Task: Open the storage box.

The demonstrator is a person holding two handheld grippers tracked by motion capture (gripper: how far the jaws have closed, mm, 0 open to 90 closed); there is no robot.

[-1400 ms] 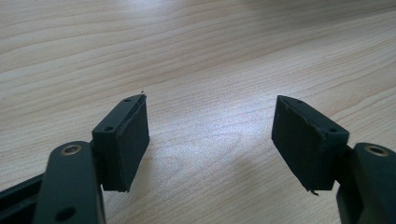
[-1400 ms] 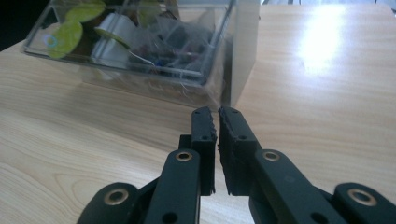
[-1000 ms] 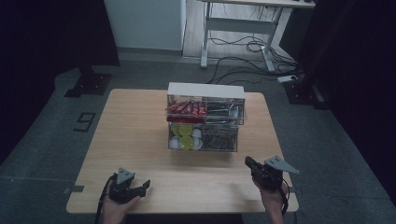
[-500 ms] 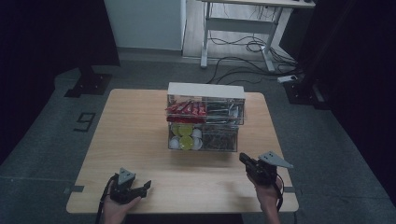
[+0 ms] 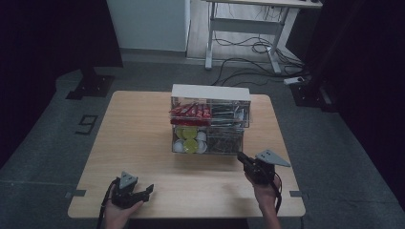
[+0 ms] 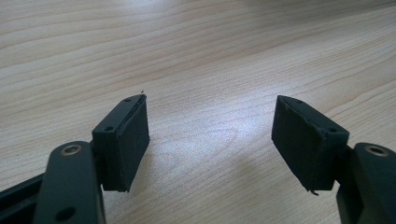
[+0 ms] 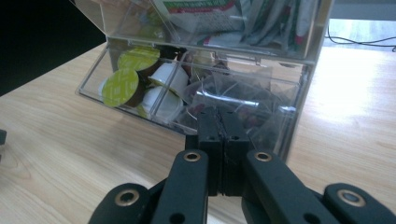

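A clear plastic organizer (image 5: 210, 93) stands at the table's middle, two tiers high. Its upper tier holds red sachets (image 5: 190, 112) and grey packets. The lower tier holds green-lidded capsules (image 5: 187, 138) and dark packets (image 5: 224, 141). My right gripper (image 5: 241, 157) is shut with nothing between its jaws, just in front of the lower right compartment. In the right gripper view its jaws (image 7: 223, 122) press together close to the dark packets (image 7: 233, 93), beside the capsules (image 7: 122, 86). My left gripper (image 5: 145, 190) rests open near the front left edge, its jaws (image 6: 210, 135) spread over bare wood.
The wooden table (image 5: 138, 129) has bare room left and right of the organizer. A white desk frame (image 5: 239, 28) with cables on the floor stands beyond the far edge. A dark stand base (image 5: 90, 86) sits at the far left.
My right gripper has moved left and forward, toward the organizer's lower right compartment. The left gripper has stayed in place.
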